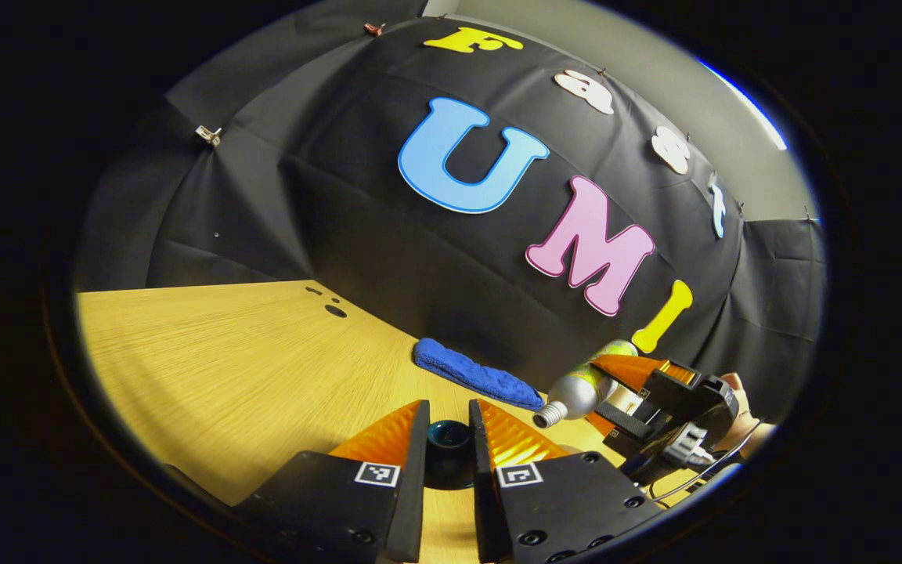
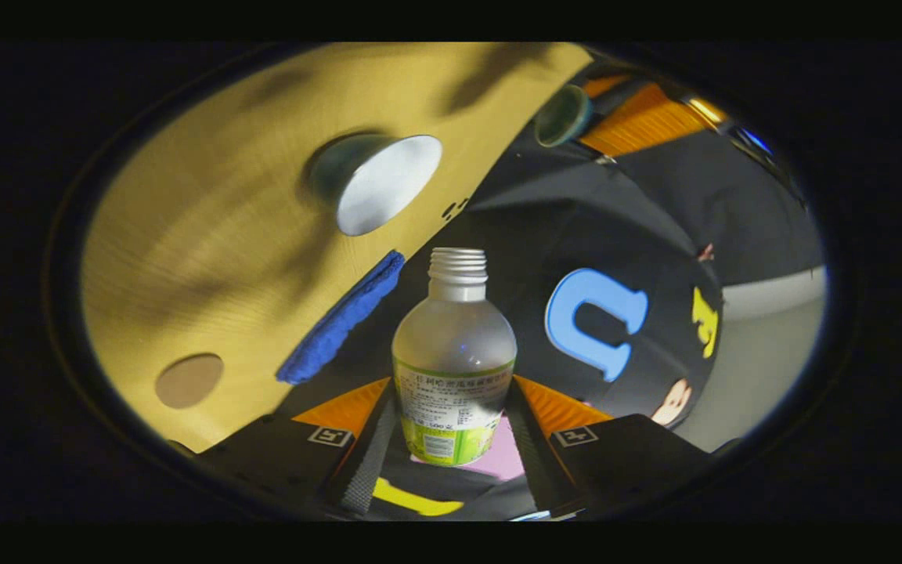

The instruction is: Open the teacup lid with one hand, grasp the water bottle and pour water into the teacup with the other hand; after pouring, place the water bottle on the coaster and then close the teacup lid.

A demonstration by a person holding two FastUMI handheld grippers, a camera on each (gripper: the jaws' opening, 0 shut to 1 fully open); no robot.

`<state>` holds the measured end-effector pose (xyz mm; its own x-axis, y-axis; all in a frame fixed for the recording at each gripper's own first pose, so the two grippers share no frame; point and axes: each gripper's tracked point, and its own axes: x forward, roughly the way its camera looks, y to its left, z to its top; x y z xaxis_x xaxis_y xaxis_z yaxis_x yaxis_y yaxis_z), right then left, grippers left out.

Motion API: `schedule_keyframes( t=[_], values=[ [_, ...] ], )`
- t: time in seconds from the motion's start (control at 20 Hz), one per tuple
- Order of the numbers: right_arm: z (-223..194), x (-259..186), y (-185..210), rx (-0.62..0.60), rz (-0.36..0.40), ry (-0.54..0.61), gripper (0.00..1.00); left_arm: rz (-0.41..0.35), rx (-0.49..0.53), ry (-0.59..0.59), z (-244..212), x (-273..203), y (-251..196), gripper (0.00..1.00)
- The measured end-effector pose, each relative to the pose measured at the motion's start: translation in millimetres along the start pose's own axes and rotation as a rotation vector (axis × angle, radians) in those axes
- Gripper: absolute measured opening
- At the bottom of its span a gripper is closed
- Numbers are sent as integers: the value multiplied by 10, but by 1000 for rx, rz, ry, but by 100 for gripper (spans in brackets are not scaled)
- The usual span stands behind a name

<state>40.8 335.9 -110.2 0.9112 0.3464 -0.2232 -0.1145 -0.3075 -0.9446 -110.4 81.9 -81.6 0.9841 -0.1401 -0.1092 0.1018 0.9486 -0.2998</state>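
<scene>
Two steps look done, pouring is where you stand

Your left gripper (image 1: 449, 439) is closed down on the dark teacup lid (image 1: 449, 448), both fingers pressed against its knob, and it holds the lid up off the desk (image 1: 216, 368). In the right gripper view that same lid sits at about 1 o'clock, well apart from the teacup (image 2: 377, 190), which stands open at 11 o'clock showing its pale inside. So the lid-off step reads as finished.

Your right gripper (image 2: 455, 427) is clamped on the water bottle (image 2: 455, 352), fingers on either side of its labelled lower body. The bottle has no cap on it. From the left gripper view, at 4 o'clock, the bottle lies tipped well over with its mouth pointing out sideways. You cannot tell from either view whether water is running or whether the cup has any in it; the mouth does not appear lined up over the cup.

My read: you are somewhere in the pour. Left to do: finish pouring, set the bottle on the round coaster (image 2: 189, 381) at 8 o'clock, beside the blue cloth (image 2: 341, 317), then put the lid on the cup.
</scene>
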Motion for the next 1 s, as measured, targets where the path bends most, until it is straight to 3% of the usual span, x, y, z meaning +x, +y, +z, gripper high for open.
schedule_keyframes(
  t=[0.25,0.6,0.75,1.0],
  values=[
    [121,-140,198,368,78,5,78,7,-1,-3,1,7,-4,30],
    [174,-269,307,1192,246,25,78,12,32,-6,-10,12,-7,30],
    [-11,-282,201,1490,240,6,78,15,44,-7,-1,-2,-12,30],
    [-514,-325,197,1743,179,-22,78,20,61,-8,-22,6,-10,30]
  ],
)
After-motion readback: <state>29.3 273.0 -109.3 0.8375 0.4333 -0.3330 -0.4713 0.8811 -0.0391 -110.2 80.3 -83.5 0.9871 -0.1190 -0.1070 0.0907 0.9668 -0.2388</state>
